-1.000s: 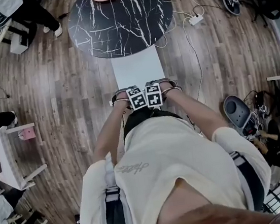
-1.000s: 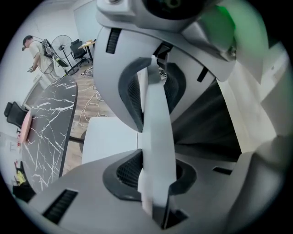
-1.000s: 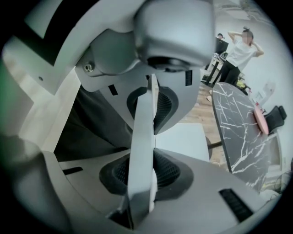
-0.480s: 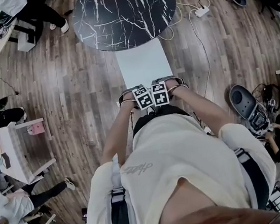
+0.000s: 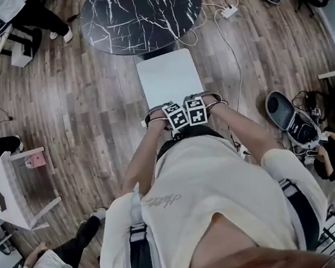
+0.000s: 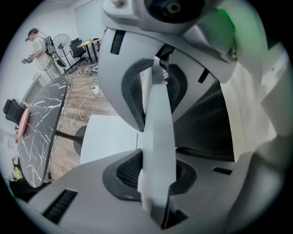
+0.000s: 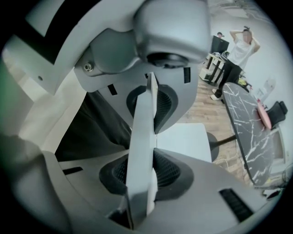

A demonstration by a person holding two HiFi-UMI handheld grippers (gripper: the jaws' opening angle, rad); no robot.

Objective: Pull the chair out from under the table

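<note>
LEFT GRIPPER [image 6: 155, 137] AND RIGHT GRIPPER [image 7: 144, 141] ON THE CHAIR: both grippers are seen clenched on the top edge of the backrest [image 6: 158, 91] of a white chair [image 5: 169, 78]. In each gripper view the thin pale panel is pinched between the ribbed pads. The two grippers are held side by side near the middle of the backrest and pointed steeply down. The panel looks stiff and smooth, so the grip is judged to be secure only while the pads are kept squarely across the edge; a slanted pull could let it slide out. The chair is taken to be light, probably moulded plastic, and likely to skid easily over the wood plank floor [image 5: 79, 111]. Because it is held high, a hard tug could tip it onto its rear legs, which are not shown in any view. A low, level draw is therefore thought best. The far edge of the seat [image 7: 183, 139] is shown just at the rim of the round black marble-patterned table [image 5: 152, 16], beside its dark pedestal, so the chair is judged to be almost clear of the table. Backward room is limited mainly by the person's own body, which stands directly behind the backrest. Open floor is seen to either flank. A corded power strip [image 5: 229, 10] lies to the right of the table, a grey oval device [image 5: 281, 112] sits further right, and a white side table [image 5: 7, 194] stands well apart at left.
</note>
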